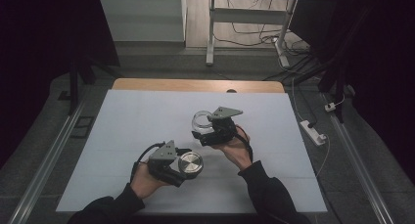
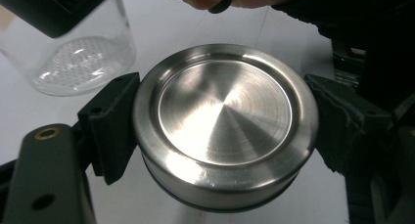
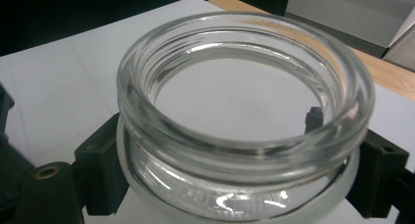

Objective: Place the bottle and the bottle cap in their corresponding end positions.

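Here, a person works two grippers over a white surface [image 1: 147, 116]: the left gripper [image 1: 182, 164] is clamped on a round steel lid [image 1: 190, 164], the right gripper [image 1: 204, 131] is clamped around a clear glass jar [image 1: 200, 120] just below its threaded neck. In the left gripper view the lid [image 2: 225, 121] sits flat side up between the two black jaws, pinched at opposite edges of its rim, w/ the jar [image 2: 73, 57] up and to the left of it, apart. In the right gripper view the jar [image 3: 244, 116] is open, mouth up and looks empty; whether its base rests on the surface or hangs just above it can't be told. Likely next step, as a judgement: bring lid to mouth and seat it. Risks: smooth steel rim held at just two points could pivot or slip out if squeezed off-centre, and drop onto the surface. A lid arriving tilted would catch the thread crooked and jam. Glass is slick too, so twisting force on the lid could spin the jar in its grip, or knock it from the jaws. Pressing down hard w/ the jar unsupported could push it through the grip.
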Tool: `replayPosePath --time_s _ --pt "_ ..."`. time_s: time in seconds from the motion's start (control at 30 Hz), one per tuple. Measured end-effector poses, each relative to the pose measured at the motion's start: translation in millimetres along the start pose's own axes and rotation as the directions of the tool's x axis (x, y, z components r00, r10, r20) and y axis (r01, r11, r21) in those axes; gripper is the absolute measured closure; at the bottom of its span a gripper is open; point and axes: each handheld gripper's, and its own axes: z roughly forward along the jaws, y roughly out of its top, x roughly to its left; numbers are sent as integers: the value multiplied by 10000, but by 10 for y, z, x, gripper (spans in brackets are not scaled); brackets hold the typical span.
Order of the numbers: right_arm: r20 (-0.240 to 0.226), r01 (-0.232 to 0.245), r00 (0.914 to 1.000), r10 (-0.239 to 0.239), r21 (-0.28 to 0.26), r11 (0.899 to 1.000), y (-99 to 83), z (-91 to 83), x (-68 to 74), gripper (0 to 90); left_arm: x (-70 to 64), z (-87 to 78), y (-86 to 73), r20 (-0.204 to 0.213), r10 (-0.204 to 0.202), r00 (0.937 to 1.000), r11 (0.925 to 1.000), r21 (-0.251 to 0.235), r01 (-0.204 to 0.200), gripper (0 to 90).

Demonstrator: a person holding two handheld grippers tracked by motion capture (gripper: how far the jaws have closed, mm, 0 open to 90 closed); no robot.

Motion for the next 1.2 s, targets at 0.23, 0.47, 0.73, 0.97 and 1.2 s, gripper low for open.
replayPosePath --time_s 0.23,0.47,0.73,0.97,1.2 --pt "17 -2 10000 2 -36 10000 43 163 -57 147 51 175 -48 10 -17 10000 9997 254 17 195" --pt "227 -57 9997 59 -65 10000 70 297 -132 147 110 360 -119 -156 -39 9999 9985 549 47 195" --pt "463 -232 9987 231 21 9997 25 446 -255 147 121 546 -167 -405 51 9992 9944 1055 -8 195" --pt "534 -264 9982 257 121 9996 -15 544 -308 147 176 610 -187 -559 84 9984 9892 1465 -1 195" --pt "569 -309 9980 289 355 9989 -83 651 -327 146 225 644 -178 -678 -157 9976 9825 1839 280 194"
